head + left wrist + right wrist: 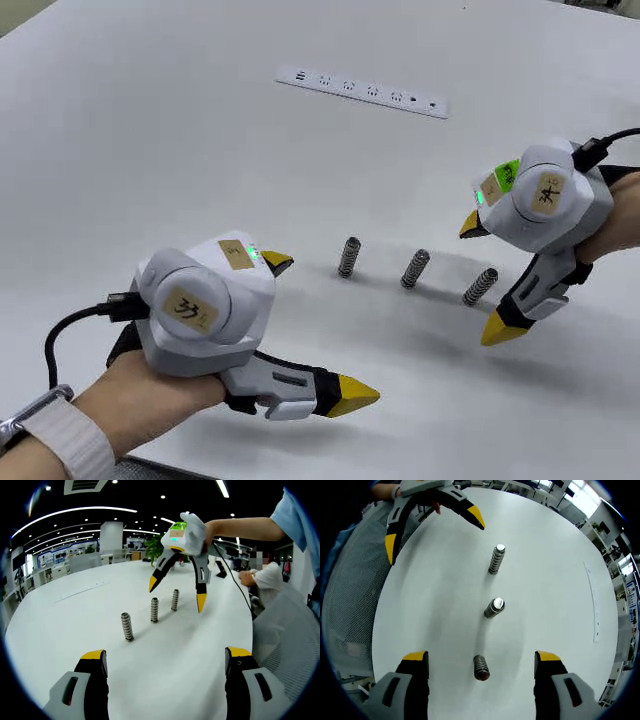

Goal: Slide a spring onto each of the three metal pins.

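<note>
**A:** Starting nearest: what is the left gripper (320, 328) doing?

**B:** It is hovering over the near left of the white table (150, 120). Its jaws are spread wide and are carrying nothing.

**A:** And just beyond it?

**B:** Three coils are standing in a row mid-table: the left spring (349, 257), the middle spring (415, 268) and the right spring (480, 287). In the right gripper view a round pin head (498, 602) is showing at the top of the middle one. The left one is looking the same. The right one's top is too dark to tell.

**A:** How are those springs likely to be handling?

**B:** Probably as light, small steel parts: slick on the wire, giving along their length, and firmer across it. A hard pinch is likely to be making one squirt out or roll away. The sensible grip is a gentle one across the middle coils, leaving the bore free to run down a pin. The pins are looking slim, so a sideways nudge may be tipping them.

**A:** And the right gripper (483, 278)?

**B:** It is hanging over the right spring with its jaws wide apart on either side, touching nothing and empty.

**A:** Farthest off?

**B:** A white power strip (362, 91) is lying well apart.
</note>
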The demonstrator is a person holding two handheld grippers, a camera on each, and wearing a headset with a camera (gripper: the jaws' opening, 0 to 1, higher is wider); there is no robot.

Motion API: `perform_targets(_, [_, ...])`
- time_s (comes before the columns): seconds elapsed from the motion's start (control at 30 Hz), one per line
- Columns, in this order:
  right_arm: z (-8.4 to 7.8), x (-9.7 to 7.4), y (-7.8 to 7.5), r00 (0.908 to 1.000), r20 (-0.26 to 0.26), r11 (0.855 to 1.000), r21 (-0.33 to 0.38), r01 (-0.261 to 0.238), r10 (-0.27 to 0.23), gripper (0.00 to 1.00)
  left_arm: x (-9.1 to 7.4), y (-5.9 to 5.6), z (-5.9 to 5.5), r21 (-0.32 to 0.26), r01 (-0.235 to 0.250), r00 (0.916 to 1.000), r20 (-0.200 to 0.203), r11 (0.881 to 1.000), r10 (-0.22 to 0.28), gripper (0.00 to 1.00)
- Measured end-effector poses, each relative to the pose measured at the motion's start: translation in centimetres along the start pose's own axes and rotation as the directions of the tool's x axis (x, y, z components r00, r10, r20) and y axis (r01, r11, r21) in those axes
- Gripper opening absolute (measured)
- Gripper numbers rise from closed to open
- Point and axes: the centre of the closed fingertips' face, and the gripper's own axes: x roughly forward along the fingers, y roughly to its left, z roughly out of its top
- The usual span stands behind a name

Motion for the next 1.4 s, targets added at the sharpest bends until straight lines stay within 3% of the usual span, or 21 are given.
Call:
perform_targets(0.13, [-0.5, 0.0, 0.1, 0.9994, 0.022, 0.999, 0.017, 0.027, -0.027, 0.99, 0.0, 0.0, 0.0, -0.002, 0.001, 1.0, 0.001, 1.0, -0.001, 1.0])
perform_targets(0.27, [-0.2, -0.5, 1.0, 0.9955, 0.086, 0.994, 0.102, 0.03, -0.039, 0.99, 0.1, -0.3, 0.0, 0.001, 0.005, 1.0, -0.001, 1.0, -0.005, 1.0])
perform_targets(0.37, [-0.2, -1.1, 1.3, 0.9892, 0.128, 0.987, 0.152, 0.05, -0.07, 0.99, 0.1, -0.2, 0.0, 0.0, 0.003, 1.0, -0.001, 1.0, -0.003, 1.0])
perform_targets(0.47, [-0.1, -1.5, 1.2, 0.9765, 0.182, 0.975, 0.21, 0.077, -0.116, 0.99, 0.1, -0.1, 0.0, -0.005, -0.001, 1.0, 0.001, 1.0, 0.001, 1.0])
perform_targets(0.6, [-0.7, -2.0, 1.2, 0.9603, 0.217, 0.953, 0.281, 0.111, -0.176, 0.99, 0.0, 0.0, 0.0, -0.007, -0.006, 1.0, -0.001, 1.0, 0.006, 1.0])
perform_targets(0.67, [-1.4, -2.1, 1.4, 0.9578, 0.208, 0.94, 0.317, 0.126, -0.198, 0.99, 0.0, 0.2, -0.1, -0.01, -0.008, 1.0, -0.001, 1.0, 0.008, 1.0])
perform_targets(0.93, [-2.1, -3.2, 3.2, 0.9211, 0.255, 0.892, 0.42, 0.168, -0.294, 0.99, -0.1, 0.5, -0.3, -0.012, -0.018, 0.9998, -0.003, 1.0, 0.018, 1.0])
perform_targets(1.13, [-1.7, -3.9, 5.8, 0.911, 0.27, 0.876, 0.452, 0.166, -0.312, 0.99, -0.4, 0.9, -0.2, -0.02, -0.034, 0.9994, -0.004, 0.999, 0.034, 1.0])
perform_targets(1.27, [-1.3, -4.3, 7.2, 0.891, 0.284, 0.849, 0.498, 0.179, -0.354, 0.99, -0.4, 1.0, -0.4, -0.022, -0.036, 0.9993, -0.007, 0.999, 0.036, 1.0])
perform_targets(1.37, [-1.6, -4.3, 7.9, 0.8754, 0.278, 0.812, 0.55, 0.193, -0.396, 0.99, -0.4, 0.8, -0.3, -0.02, -0.035, 0.9993, -0.01, 0.999, 0.035, 1.0])
perform_targets(1.4, [-1.8, -4.3, 8.0, 0.8678, 0.275, 0.807, 0.552, 0.21, -0.414, 0.99, -0.4, 0.9, -0.4, -0.017, -0.037, 0.9993, -0.012, 0.999, 0.037, 1.0])
